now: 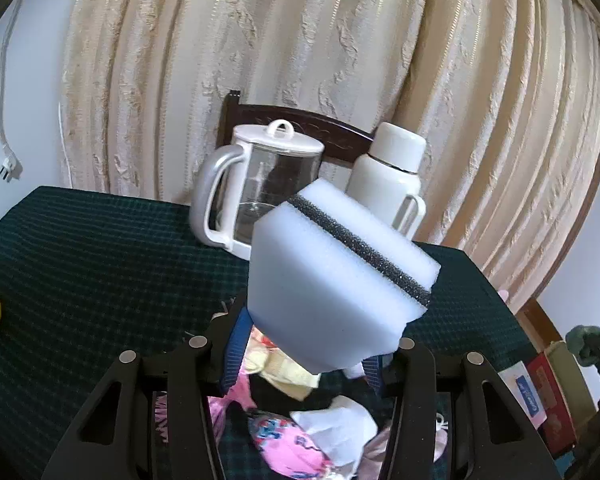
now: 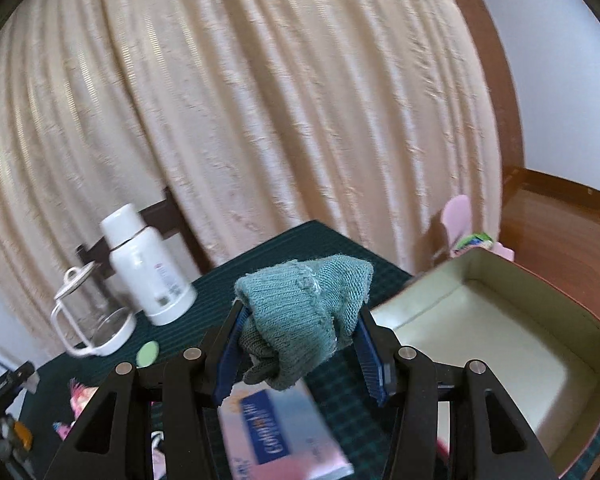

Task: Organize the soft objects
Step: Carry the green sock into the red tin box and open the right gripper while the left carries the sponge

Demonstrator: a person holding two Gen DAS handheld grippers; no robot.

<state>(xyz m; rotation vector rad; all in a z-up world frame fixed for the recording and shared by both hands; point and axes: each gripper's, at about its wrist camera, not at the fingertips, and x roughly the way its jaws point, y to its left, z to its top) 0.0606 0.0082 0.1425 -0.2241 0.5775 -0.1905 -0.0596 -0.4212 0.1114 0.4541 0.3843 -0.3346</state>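
On the dark green cloth [image 1: 80, 248], 1 clear glass jug [image 1: 260, 188] with nothing seen inside and 1 lidded white flask [image 1: 392, 168] are set side by side. A white sponge [image 1: 332, 284] is clamped above the cloth by the left gripper [image 1: 300, 364]. 1 teal knitted glove [image 2: 304, 316] is clamped by the right gripper [image 2: 300, 360], and 1 open cream box [image 2: 500, 332], nothing seen inside, is placed just right of it.

Soft daylight glows through the curtain [image 1: 300, 60], so both views are bright. The right view is a bit blurry. Edges bend round, with dark corners.
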